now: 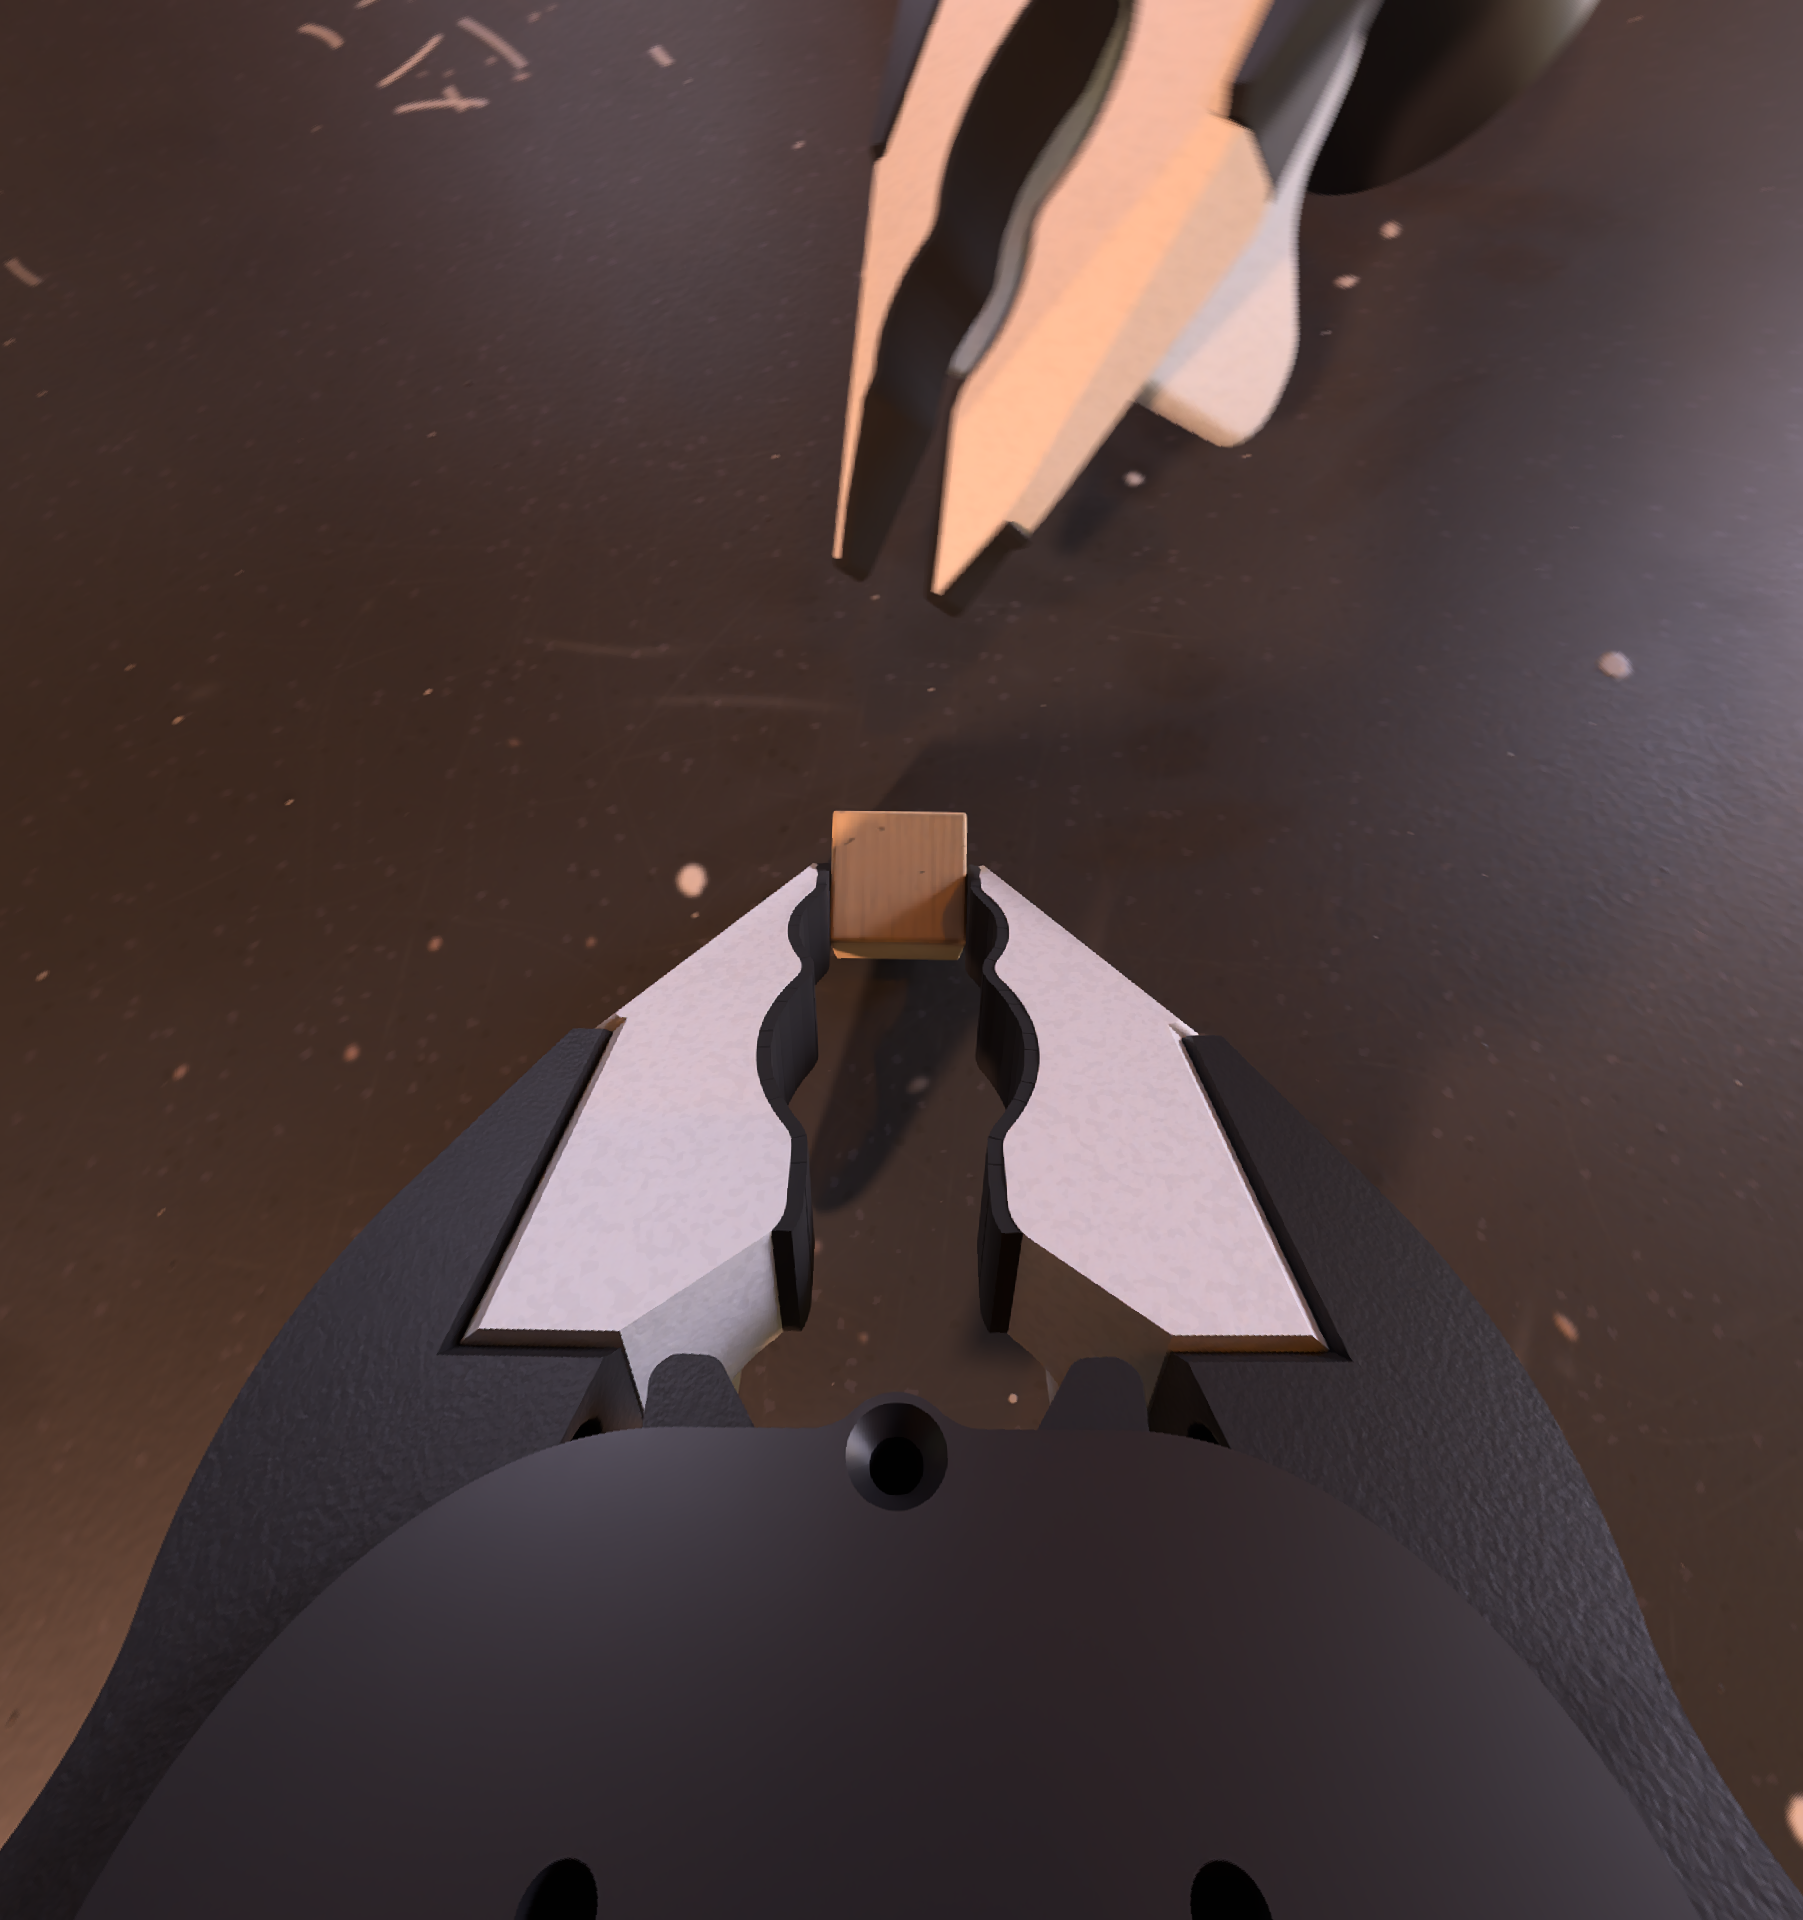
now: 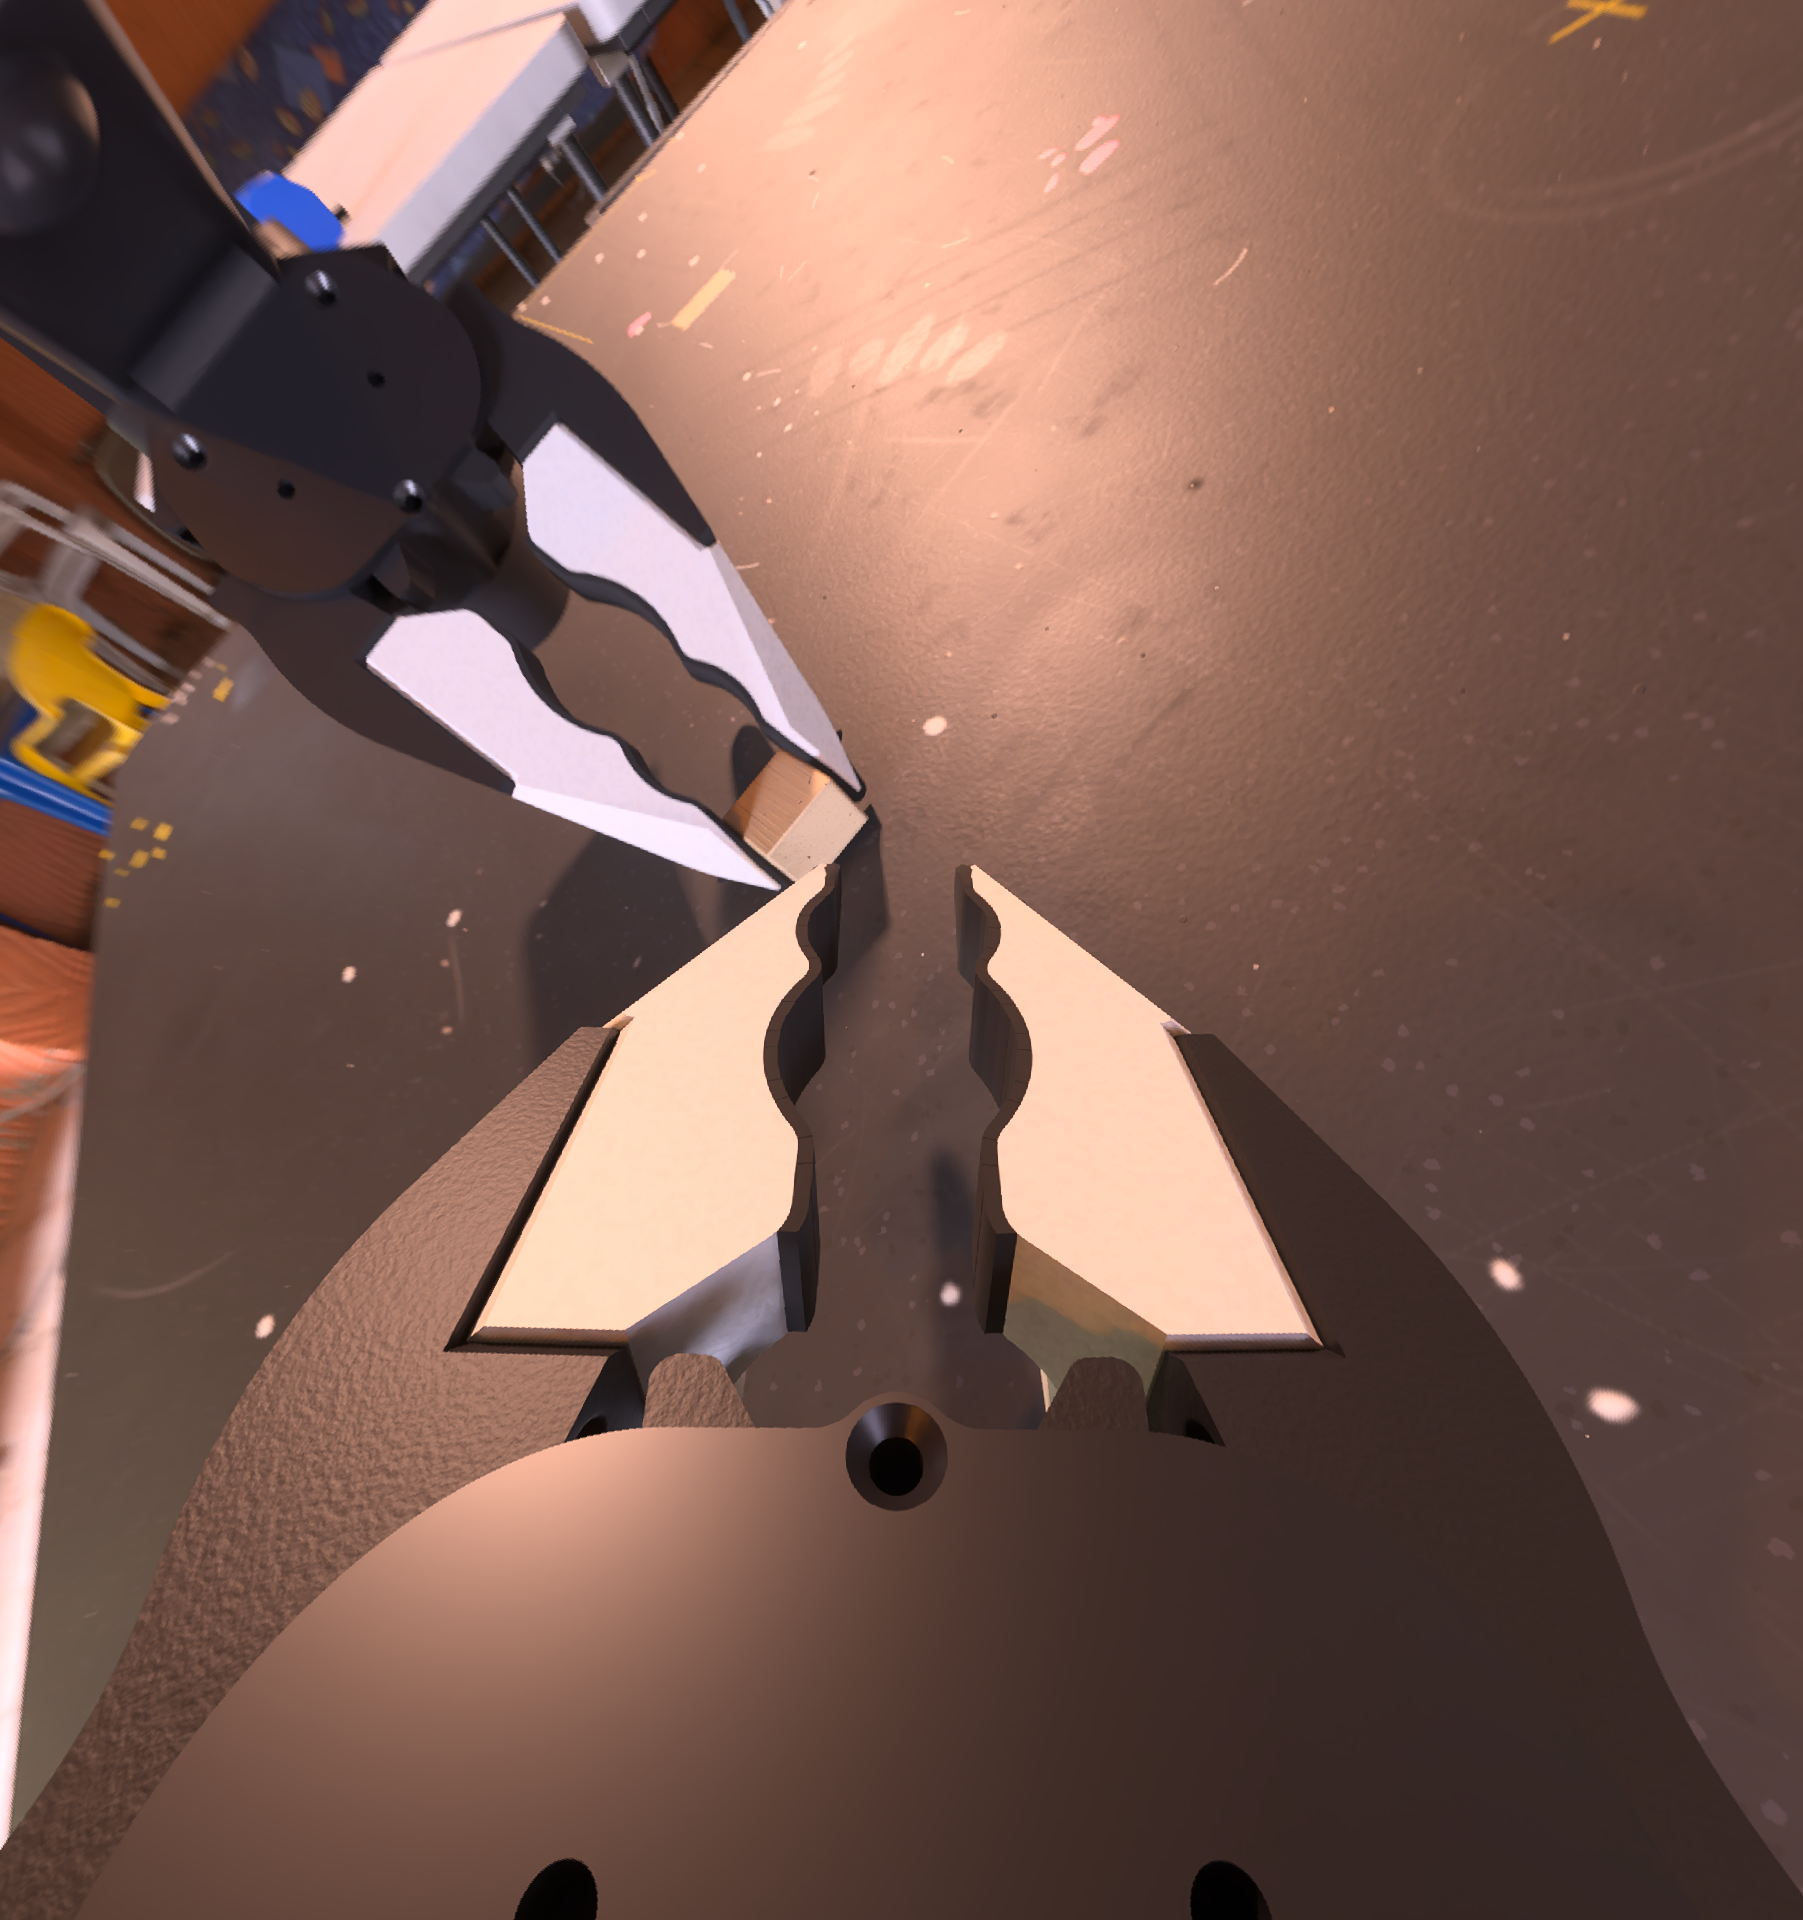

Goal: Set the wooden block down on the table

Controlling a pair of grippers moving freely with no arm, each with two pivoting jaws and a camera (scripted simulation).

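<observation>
Left wrist view: the left gripper (image 1: 899,883), black body with pale grey finger plates, points down and forward over the dark brown speckled table (image 1: 305,623). Its jaws are clamped on a small light-tan wooden cube (image 1: 899,881), pinched right at the fingertips (image 1: 809,899). Ahead and above, the right gripper (image 1: 902,582) reaches in from the top edge, tips aimed toward the cube but apart from it; its upper body is cut off by the frame and blurred.

Right wrist view: the right gripper (image 2: 895,883) has its jaws parted with only bare table (image 2: 1292,623) between them. The left gripper (image 2: 809,831) comes in slanting from upper left, cube (image 2: 798,816) held between its two tips, just beyond the right gripper's left fingertip (image 2: 819,894).

Hard to make out: whether the cube's underside touches the table; a shadow lies close beneath it, and it sits very low. The cube's gripped side faces are covered by the finger plates. Background at the left edge shows a blurred yellow object (image 2: 76,675) and pale benches (image 2: 461,114).

Cube: plain unfinished wood, faint grain and a few dark specks on the top face, sharp edges, the end face paler than the top.
</observation>
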